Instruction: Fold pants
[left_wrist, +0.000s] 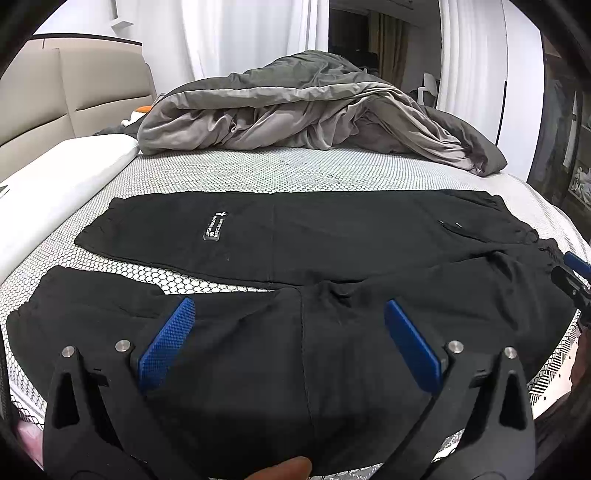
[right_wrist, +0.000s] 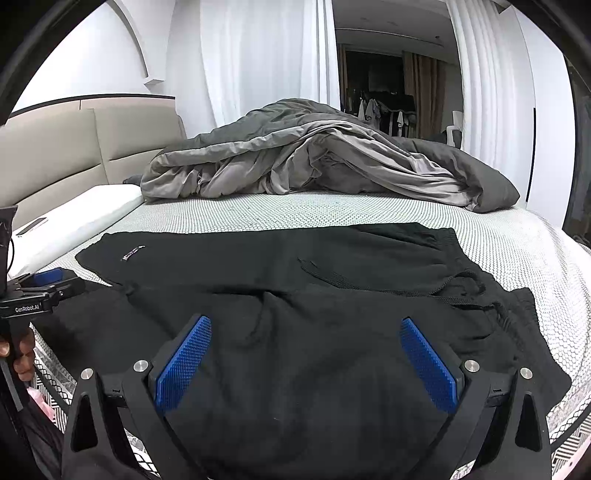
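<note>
Black pants (left_wrist: 332, 243) lie spread flat across the bed, legs running left, waistband with a drawstring (right_wrist: 461, 284) at the right. The far leg carries a small white-lettered label (left_wrist: 215, 226). The near leg lies closest to me, split from the far one by a strip of bare mattress. My left gripper (left_wrist: 290, 308) hovers open over the near leg, blue pads wide apart, nothing between them. My right gripper (right_wrist: 306, 326) hangs open over the seat and waist area, also holding nothing. Each gripper shows at the edge of the other's view: the right gripper (left_wrist: 572, 273), the left gripper (right_wrist: 40, 284).
The bed (left_wrist: 258, 173) has a white honeycomb-patterned cover. A rumpled grey duvet (left_wrist: 314, 110) is heaped along the far side. A white pillow (left_wrist: 55, 177) and beige headboard (left_wrist: 66, 92) stand at the left. White curtains hang behind. A person's hand (right_wrist: 18, 354) holds the left gripper's handle.
</note>
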